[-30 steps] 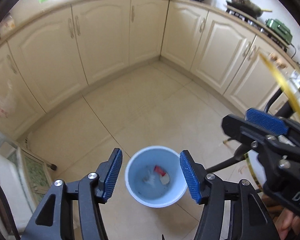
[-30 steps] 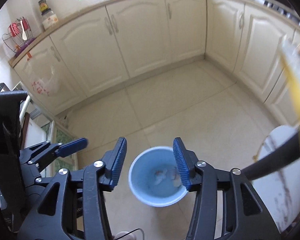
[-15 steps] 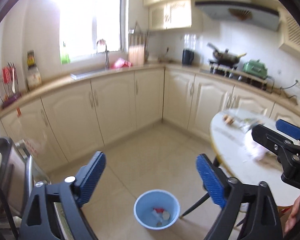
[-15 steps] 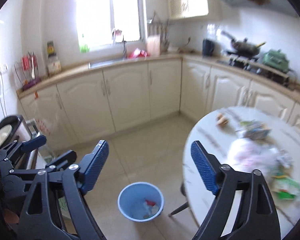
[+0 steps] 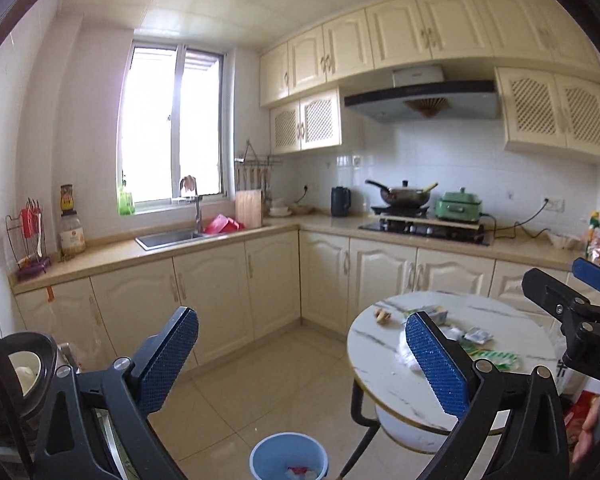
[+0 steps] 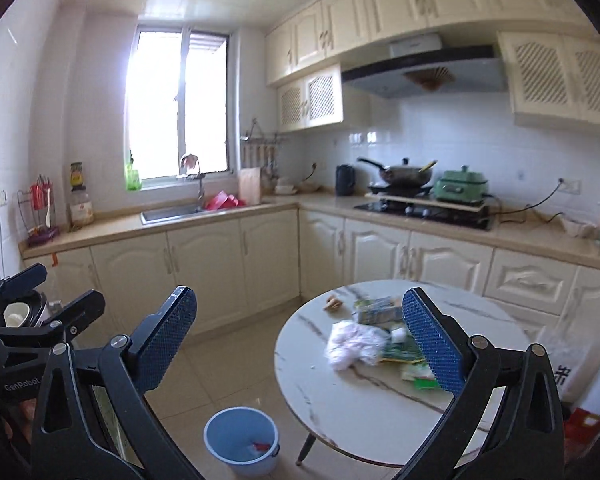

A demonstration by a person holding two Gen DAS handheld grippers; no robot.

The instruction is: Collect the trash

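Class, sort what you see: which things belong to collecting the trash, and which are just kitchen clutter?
Part of the job:
- blue bin on the floor
- crumpled white bag on the round table
- green wrappers
- small carton

Just lying about:
- wok
- kettle
- cutting board

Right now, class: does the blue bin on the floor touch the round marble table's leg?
Apart. The right wrist view shows bare floor tile between the blue bin and the nearest leg of the round marble table.
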